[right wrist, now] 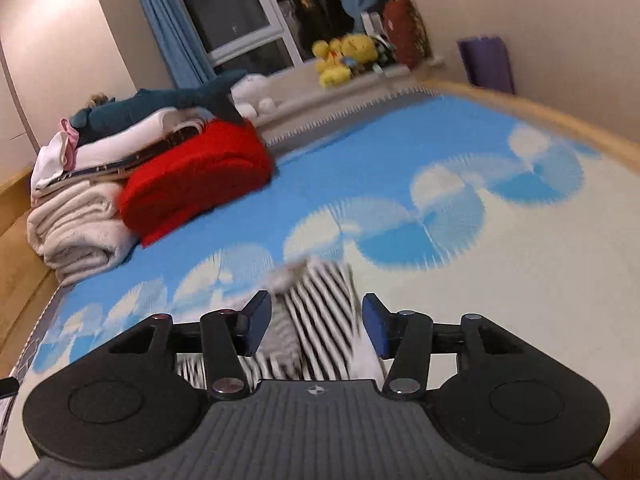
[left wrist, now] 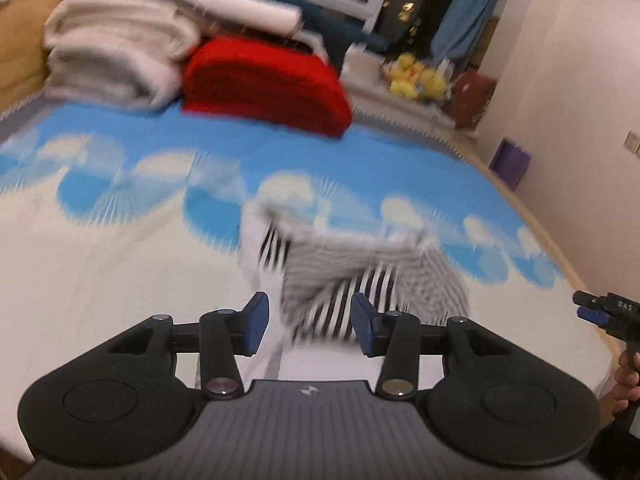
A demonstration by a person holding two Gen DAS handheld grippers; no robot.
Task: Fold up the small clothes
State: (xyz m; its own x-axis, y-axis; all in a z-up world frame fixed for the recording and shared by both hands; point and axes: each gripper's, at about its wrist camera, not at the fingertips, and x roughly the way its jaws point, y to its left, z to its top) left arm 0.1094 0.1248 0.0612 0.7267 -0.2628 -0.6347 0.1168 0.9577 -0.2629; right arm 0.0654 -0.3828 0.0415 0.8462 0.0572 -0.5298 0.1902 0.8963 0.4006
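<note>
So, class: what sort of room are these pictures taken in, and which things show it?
Probably a bedroom: a bed with a cloud-print cover, folded blankets stacked at its end, and yellow plush toys on the window ledge.

We are looking at our left tongs (left wrist: 310,322) and right tongs (right wrist: 316,326): matte black linkage arms carrying blue pads (left wrist: 256,320), silver pivot screws, round black side discs and a ribbed grey body stamped with a small compass mark. Bare skin is showing on our right hand (left wrist: 626,380).
</note>
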